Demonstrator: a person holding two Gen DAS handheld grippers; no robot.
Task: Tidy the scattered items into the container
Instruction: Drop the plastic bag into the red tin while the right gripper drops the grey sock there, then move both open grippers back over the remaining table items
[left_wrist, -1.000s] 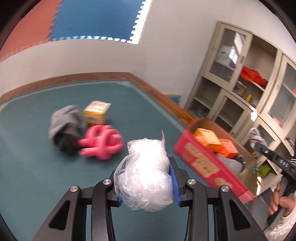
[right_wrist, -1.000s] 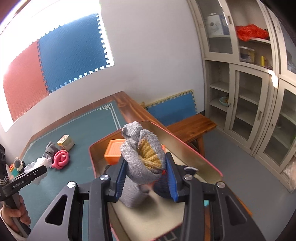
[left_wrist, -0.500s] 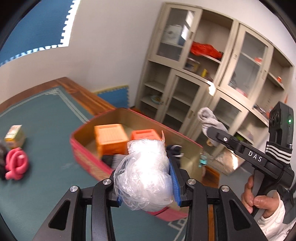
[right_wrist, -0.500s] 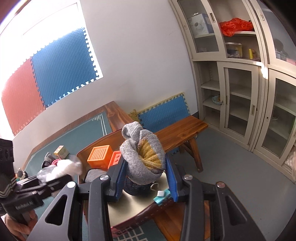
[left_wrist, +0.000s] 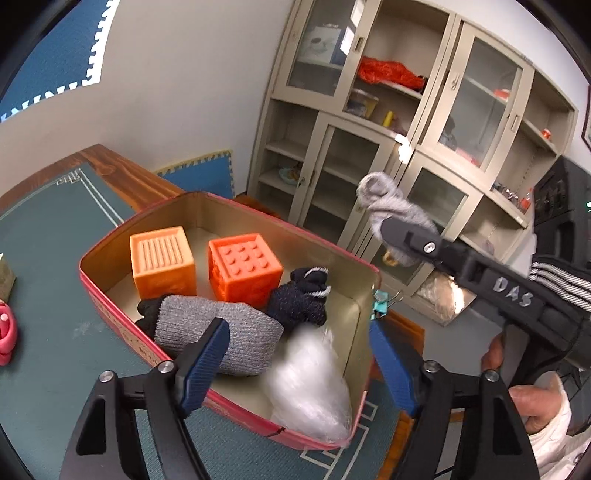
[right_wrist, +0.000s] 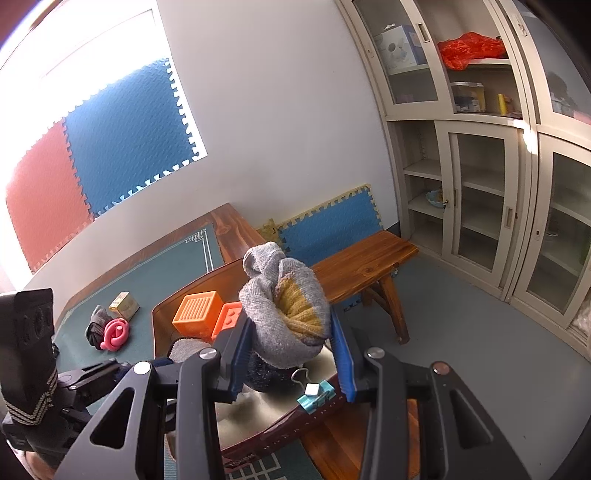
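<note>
A red box (left_wrist: 122, 332) on the green mat holds two orange cubes (left_wrist: 162, 260), a grey sock (left_wrist: 218, 328), a dark sock (left_wrist: 301, 301) and a clear plastic bag (left_wrist: 310, 387). My left gripper (left_wrist: 299, 369) hangs open just above the box's near corner, and the bag lies blurred below its fingers. My right gripper (right_wrist: 291, 347) is shut on a rolled grey and yellow sock (right_wrist: 288, 314), held above the box's right end (right_wrist: 280, 424). In the left wrist view that sock (left_wrist: 391, 206) shows at the right gripper's tip.
A pink ring toy (right_wrist: 116, 332), a dark sock bundle (right_wrist: 96, 326) and a small yellow carton (right_wrist: 123, 304) lie on the mat left of the box. A teal binder clip (right_wrist: 316, 393) sits on the box rim. A wooden bench (right_wrist: 365, 266) and glass-door cabinets (right_wrist: 480, 206) stand to the right.
My left gripper swung right over the box and opened, and the plastic bag dropped from it into the box. My right gripper still holds the sock, now farther right of the box.
</note>
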